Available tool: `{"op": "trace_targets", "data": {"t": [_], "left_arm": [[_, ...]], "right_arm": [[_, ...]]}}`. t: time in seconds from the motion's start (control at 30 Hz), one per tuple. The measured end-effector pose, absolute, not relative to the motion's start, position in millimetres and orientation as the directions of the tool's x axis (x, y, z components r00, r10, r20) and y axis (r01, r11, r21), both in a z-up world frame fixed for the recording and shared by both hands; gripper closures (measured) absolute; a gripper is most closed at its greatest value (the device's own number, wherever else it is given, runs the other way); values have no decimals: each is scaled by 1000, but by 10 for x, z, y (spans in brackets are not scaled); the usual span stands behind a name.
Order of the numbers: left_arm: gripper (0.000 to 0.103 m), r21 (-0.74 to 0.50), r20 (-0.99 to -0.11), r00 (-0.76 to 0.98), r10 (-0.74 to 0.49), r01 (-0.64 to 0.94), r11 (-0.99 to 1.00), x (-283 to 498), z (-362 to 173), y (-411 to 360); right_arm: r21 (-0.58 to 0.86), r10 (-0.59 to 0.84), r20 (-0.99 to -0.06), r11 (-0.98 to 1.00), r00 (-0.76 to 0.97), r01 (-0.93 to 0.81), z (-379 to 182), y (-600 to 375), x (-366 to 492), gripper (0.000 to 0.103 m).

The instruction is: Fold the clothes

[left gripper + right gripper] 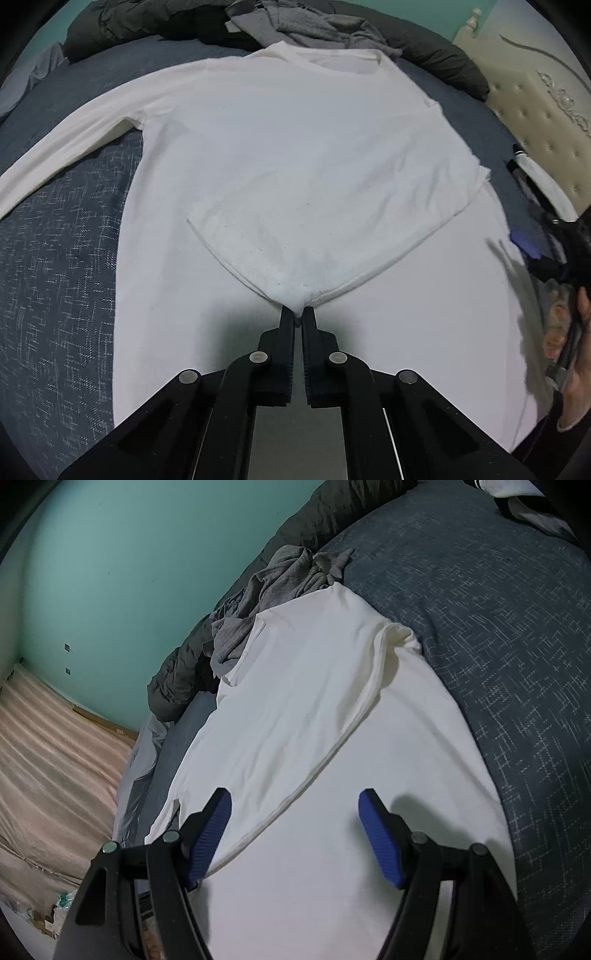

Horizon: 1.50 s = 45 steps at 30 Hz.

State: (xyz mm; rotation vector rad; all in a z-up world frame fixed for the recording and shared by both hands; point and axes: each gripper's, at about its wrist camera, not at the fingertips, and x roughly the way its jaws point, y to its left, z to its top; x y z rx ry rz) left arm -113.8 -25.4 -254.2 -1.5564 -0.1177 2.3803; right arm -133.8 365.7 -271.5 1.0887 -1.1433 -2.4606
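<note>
White long-sleeved shirt (295,155) lies spread on the dark blue woven bedcover (55,277), collar toward a heap of grey clothes (295,22) and a dark duvet (436,55); one sleeve extends flat to the left; the opposite side is folded across the body. Left gripper (299,314) has its jaws pinched tight on the corner of that folded layer. Right gripper (295,808) hovers over the shirt, blue pads (380,842) spread wide, gripping nothing.

A home bedroom is showing here: a bed with dark blue woven bedspread (62,258), cream tufted headboard (543,122), teal painted wall (129,572).
</note>
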Motion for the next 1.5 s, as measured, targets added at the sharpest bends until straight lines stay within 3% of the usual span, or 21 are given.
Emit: {"op": "trace_targets", "data": {"t": [0.17, 0.57, 0.6, 0.63, 0.7, 0.83, 0.97, 1.0, 1.03, 1.1, 1.2, 1.5], "left_arm": [[99, -269, -866, -367, 340, -231, -935, -984, -2365, -252], [96, -233, -901, -317, 297, -225, -946, -898, -2563, -227], [87, -241, -894, -334, 298, -202, -949, -918, -2532, -293], [69, -250, -888, -350, 300, -179, -951, -938, -2500, -359], [50, -286, -867, -397, 301, -98, -953, -1006, -2450, -566], [50, -296, -863, -427, 269, -3, -955, -1220, -2500, -749], [51, -293, -872, -411, 266, 3, -956, -1379, -2613, -703], [55, -291, -874, -406, 267, -1, -957, -1412, -2642, -679], [64, -286, -878, -400, 264, -7, -958, -1406, -2677, -655], [72, -274, -884, -388, 260, -18, -962, -1393, -2748, -606], [100, -276, -885, -385, 261, -16, -961, -1368, -2792, -594], [101, -243, -870, -442, 220, -7, -970, -1324, -2548, -686]], "right_arm": [[735, -476, -537, -668, -696, -111, -2741, 3657, -1352, 31], [743, -484, -536, -660, -692, -114, -2763, 3666, -1353, 31], [744, -484, -536, -659, -692, -114, -2765, 3669, -1353, 31], [744, -484, -535, -659, -692, -114, -2763, 3674, -1353, 31], [744, -483, -534, -659, -694, -114, -2757, 3676, -1351, 31], [742, -482, -536, -660, -693, -115, -2760, 3659, -1353, 31], [740, -486, -540, -663, -687, -113, -2767, 3645, -1359, 30], [740, -486, -540, -663, -687, -112, -2765, 3645, -1358, 30], [740, -485, -540, -663, -688, -113, -2765, 3648, -1358, 30], [742, -485, -538, -660, -690, -116, -2768, 3661, -1360, 27], [748, -485, -536, -652, -691, -123, -2780, 3687, -1364, 26], [752, -479, -540, -644, -692, -141, -2806, 3726, -1366, 26]]}}
